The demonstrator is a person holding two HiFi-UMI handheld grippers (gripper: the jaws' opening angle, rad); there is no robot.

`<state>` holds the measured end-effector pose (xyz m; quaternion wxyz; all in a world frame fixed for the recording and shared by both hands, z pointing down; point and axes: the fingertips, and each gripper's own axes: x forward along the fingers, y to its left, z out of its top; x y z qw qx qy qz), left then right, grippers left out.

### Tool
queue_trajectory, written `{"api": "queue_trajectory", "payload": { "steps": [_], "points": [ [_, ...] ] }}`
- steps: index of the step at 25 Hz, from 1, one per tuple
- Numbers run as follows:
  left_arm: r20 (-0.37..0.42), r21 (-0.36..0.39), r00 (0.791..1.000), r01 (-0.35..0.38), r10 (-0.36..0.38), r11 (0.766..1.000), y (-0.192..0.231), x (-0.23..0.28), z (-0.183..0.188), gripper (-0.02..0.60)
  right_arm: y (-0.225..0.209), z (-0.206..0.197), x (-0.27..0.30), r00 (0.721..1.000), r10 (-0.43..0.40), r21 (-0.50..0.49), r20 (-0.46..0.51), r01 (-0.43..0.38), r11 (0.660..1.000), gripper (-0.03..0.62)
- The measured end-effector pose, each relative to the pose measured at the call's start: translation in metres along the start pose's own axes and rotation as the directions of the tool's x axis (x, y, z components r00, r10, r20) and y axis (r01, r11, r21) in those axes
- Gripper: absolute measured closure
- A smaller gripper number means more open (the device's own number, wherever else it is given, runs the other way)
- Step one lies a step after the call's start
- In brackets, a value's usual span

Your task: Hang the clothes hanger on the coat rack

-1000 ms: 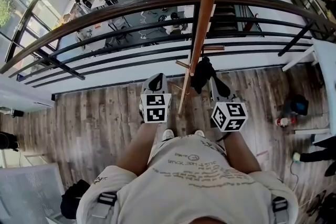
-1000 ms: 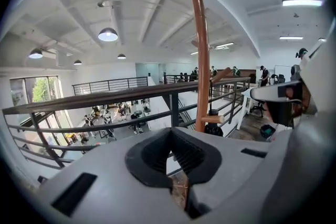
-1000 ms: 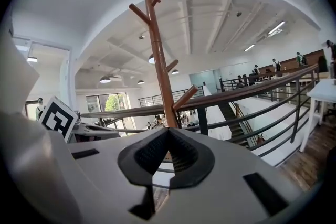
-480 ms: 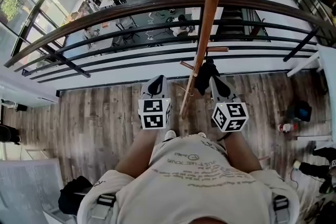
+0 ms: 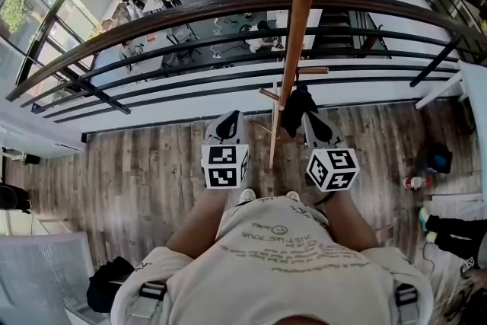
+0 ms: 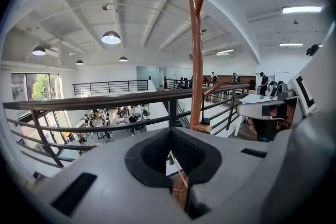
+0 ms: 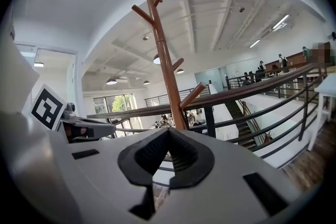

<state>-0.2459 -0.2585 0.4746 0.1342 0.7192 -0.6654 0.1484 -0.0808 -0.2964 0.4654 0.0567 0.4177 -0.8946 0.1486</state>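
- Two tools point up toward a wooden coat rack [image 5: 303, 4] that stands beside a balcony railing [image 5: 190, 11].
- The left hand-held gripper [image 6: 173, 150] is clamped on a thin wooden clothes hanger [image 6: 179, 186], low between its jaws.
- The right hand-held gripper [image 7: 168, 147] has its jaws drawn together, with nothing clearly between them.
- The clothes hanger looks light, stiff and smooth. It is likely to pivot, so it is best held near its neck.

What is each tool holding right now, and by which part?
The left tool is shut on the clothes hanger, seen only as a thin wooden edge between its jaws; which part cannot be told. The right tool is shut, holding nothing.
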Motion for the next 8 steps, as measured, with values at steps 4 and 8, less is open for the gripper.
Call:
{"api": "queue_trajectory", "payload": {
  "steps": [4,8],
  "points": [
    [-0.002,0.000,1.000,0.009,-0.009,1.000,-0.0007,-0.0010,0.0009,0.576,0.0018,-0.0043,-0.0004,1.000,-0.002,0.002,-0.010,0.002,1.000,0.592],
    [-0.011,-0.005,1.000,0.017,-0.017,1.000,0.0013,0.0011,-0.0027,0.576,0.0037,-0.0098,0.0012,1.000,-0.007,-0.001,-0.018,0.007,1.000,0.592]
  ]
}}
